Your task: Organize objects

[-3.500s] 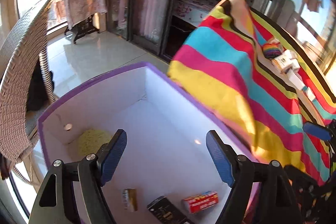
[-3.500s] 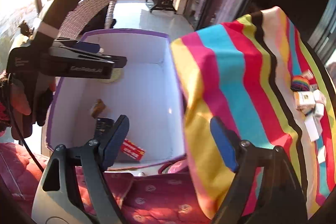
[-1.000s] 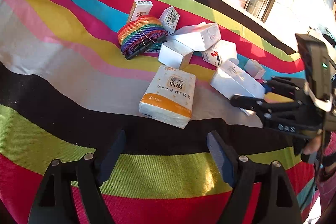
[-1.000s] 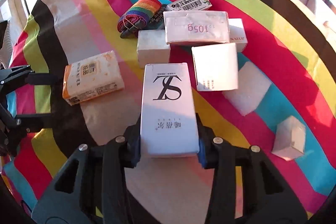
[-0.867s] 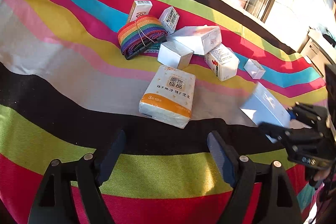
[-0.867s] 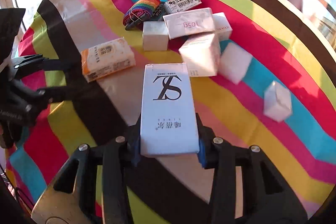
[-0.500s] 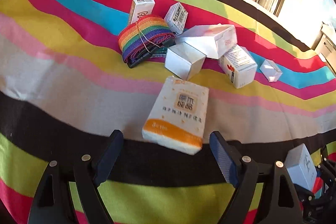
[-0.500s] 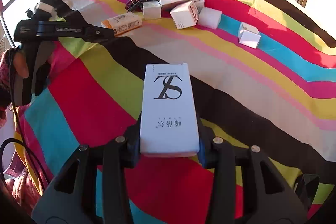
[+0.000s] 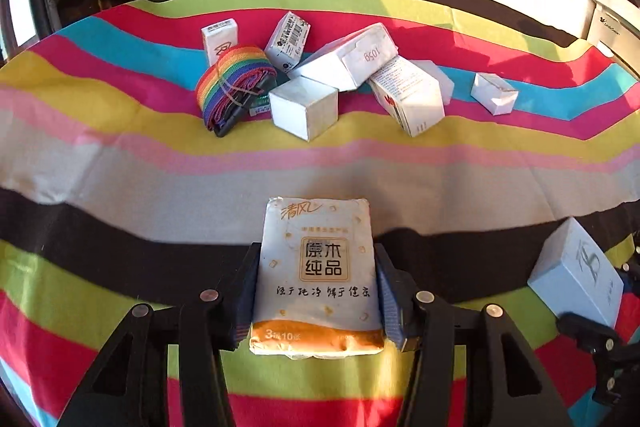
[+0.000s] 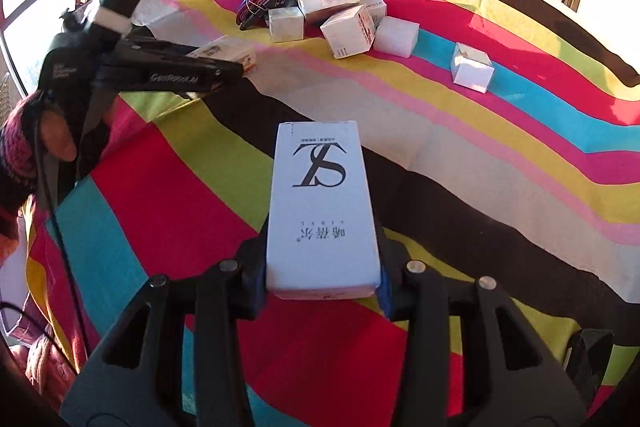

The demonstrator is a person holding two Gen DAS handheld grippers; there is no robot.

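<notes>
boxes [image 9: 304, 107] clustered behind tissue pack [image 9: 316, 275], on cloth [image 9: 120, 163]

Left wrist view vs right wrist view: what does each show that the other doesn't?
Left wrist only: the tissue pack's printed face, between the closing left gripper fingers.

Right wrist only: the S-logo face of the white box, clamped in the right gripper, and a hand on the left gripper.

Both: striped cloth, rainbow strap, scattered white boxes.

The left claw [image 10: 224, 67] is matte black with white lettering, blue pads and silver screws; a black cable trails at seven o'clock beside a pink-and-black knit sleeve [image 10: 16, 155].
</notes>
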